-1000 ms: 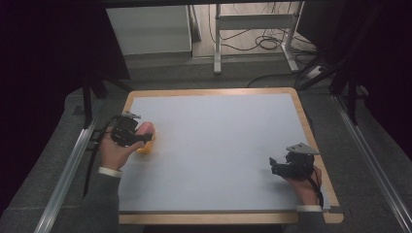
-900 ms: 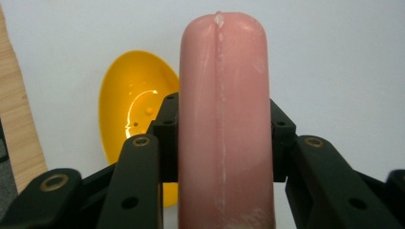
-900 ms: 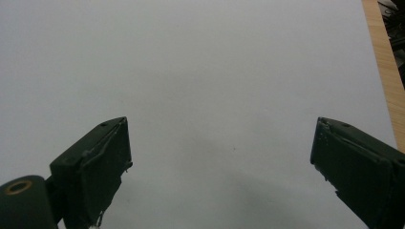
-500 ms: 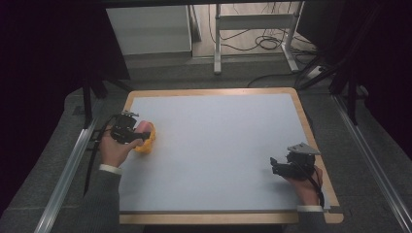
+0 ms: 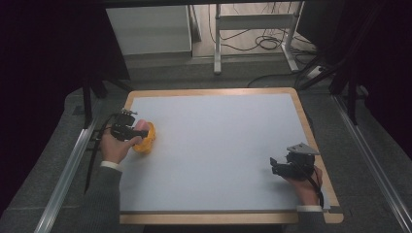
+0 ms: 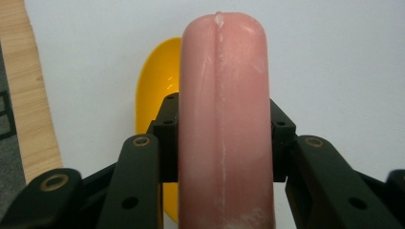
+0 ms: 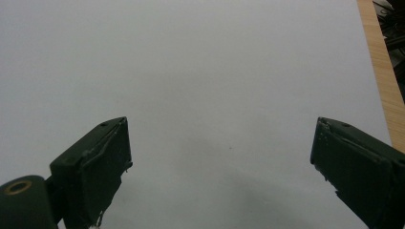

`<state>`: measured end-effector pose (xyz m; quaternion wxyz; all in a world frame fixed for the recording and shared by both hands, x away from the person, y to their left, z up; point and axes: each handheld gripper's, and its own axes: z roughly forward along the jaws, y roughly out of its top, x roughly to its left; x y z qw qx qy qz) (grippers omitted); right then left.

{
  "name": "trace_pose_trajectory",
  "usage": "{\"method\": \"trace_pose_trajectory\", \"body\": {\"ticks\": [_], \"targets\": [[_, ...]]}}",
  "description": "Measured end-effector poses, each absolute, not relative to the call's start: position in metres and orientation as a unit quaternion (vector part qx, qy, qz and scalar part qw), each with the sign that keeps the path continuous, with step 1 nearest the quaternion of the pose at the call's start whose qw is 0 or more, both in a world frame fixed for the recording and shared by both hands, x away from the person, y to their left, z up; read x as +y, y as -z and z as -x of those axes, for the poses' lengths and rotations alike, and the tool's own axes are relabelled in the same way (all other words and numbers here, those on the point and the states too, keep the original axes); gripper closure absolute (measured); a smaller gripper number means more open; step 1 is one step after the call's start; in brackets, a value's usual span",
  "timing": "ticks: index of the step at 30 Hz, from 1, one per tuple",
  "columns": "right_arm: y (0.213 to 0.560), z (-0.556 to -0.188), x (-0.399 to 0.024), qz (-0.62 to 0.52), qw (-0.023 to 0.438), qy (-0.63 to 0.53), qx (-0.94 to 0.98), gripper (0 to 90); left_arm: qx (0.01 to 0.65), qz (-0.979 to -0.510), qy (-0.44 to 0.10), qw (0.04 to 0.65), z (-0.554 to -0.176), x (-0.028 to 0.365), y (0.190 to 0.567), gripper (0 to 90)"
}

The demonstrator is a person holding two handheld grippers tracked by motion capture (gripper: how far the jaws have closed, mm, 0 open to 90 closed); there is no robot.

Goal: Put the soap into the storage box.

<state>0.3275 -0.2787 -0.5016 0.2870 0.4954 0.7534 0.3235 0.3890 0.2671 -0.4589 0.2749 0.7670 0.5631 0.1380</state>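
From the high view, the left gripper [image 5: 137, 132] sits near the table's [image 5: 218, 145] left edge with a pink sausage [image 5: 141, 126] over a yellow bowl [image 5: 146, 139]; the right gripper [image 5: 277, 166] rests low on the right. Left gripper view: jaws clamped on the sausage [image 6: 223, 119], bowl [image 6: 155, 90] right behind it. Right gripper view: right gripper [image 7: 219, 162] spread wide, nothing in it, bare table [image 7: 215, 71].

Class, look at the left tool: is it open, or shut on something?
Shut on something. In its own view, the left tool has both jaws pressed against the sides of a pink sausage, above a yellow bowl.
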Motion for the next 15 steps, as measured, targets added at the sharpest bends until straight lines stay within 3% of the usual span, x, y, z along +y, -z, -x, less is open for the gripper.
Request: {"method": "trace_pose_trajectory", "body": {"ticks": [15], "targets": [[0.502, -0.328, -0.278, -0.494, 0.289, -0.322, 0.754, 6.2, 0.576, -0.768, -0.124, 0.249, -0.402, 0.266, 0.481, 59.6]]}}
